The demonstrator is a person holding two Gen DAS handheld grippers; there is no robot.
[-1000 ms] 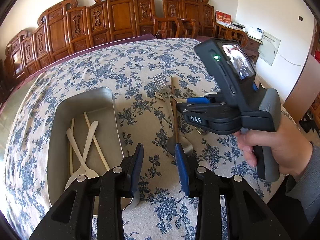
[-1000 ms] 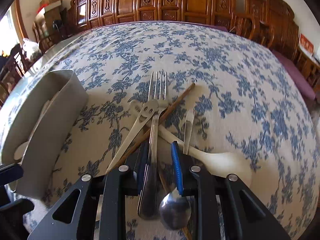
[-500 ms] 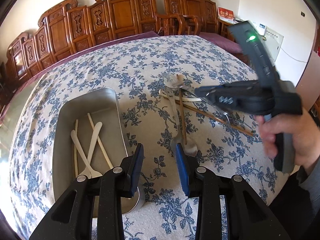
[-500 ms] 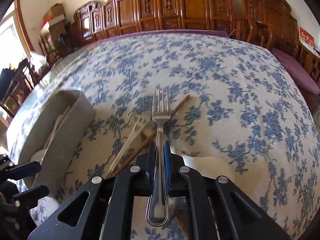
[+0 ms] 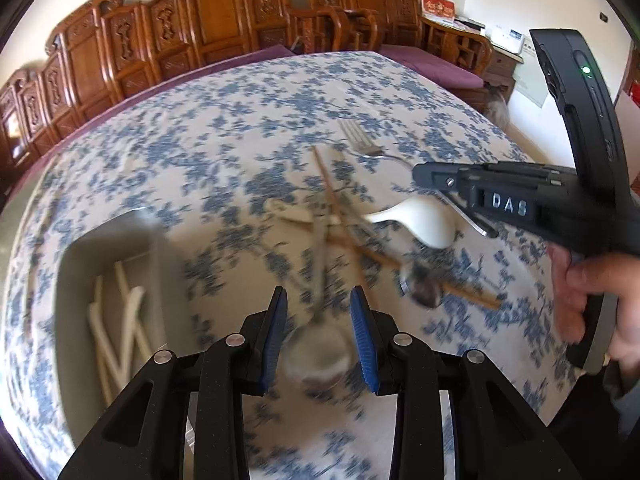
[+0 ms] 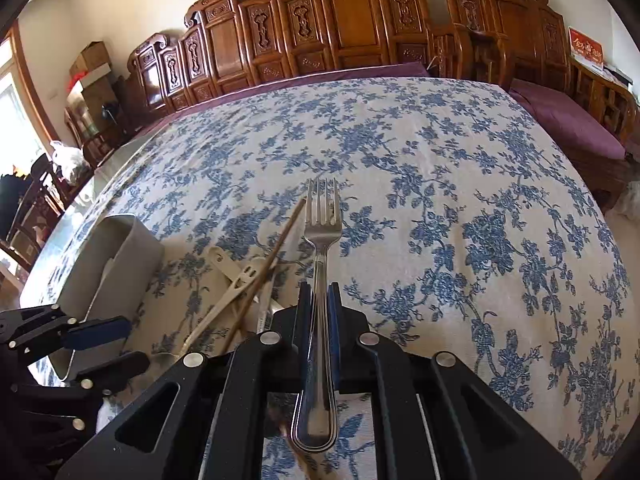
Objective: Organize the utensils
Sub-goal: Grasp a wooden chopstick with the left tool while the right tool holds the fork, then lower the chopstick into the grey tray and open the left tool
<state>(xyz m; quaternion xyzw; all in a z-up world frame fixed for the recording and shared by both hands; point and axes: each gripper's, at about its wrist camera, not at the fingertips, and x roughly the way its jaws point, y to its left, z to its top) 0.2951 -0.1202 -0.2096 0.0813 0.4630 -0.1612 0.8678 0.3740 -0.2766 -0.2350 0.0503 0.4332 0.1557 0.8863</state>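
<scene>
The only lettering I can read is "DAS", in pale raised letters on the black side of my right tongs (image 5: 444, 196). A red sign (image 5: 438, 5) beyond the tabletop (image 5: 280, 92) carries gold characters too small to read.

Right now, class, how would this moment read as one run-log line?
right gripper: shut on fork, lifted | left gripper: open over metal spoon | tray: white utensils inside | next: probably fork to tray
</scene>
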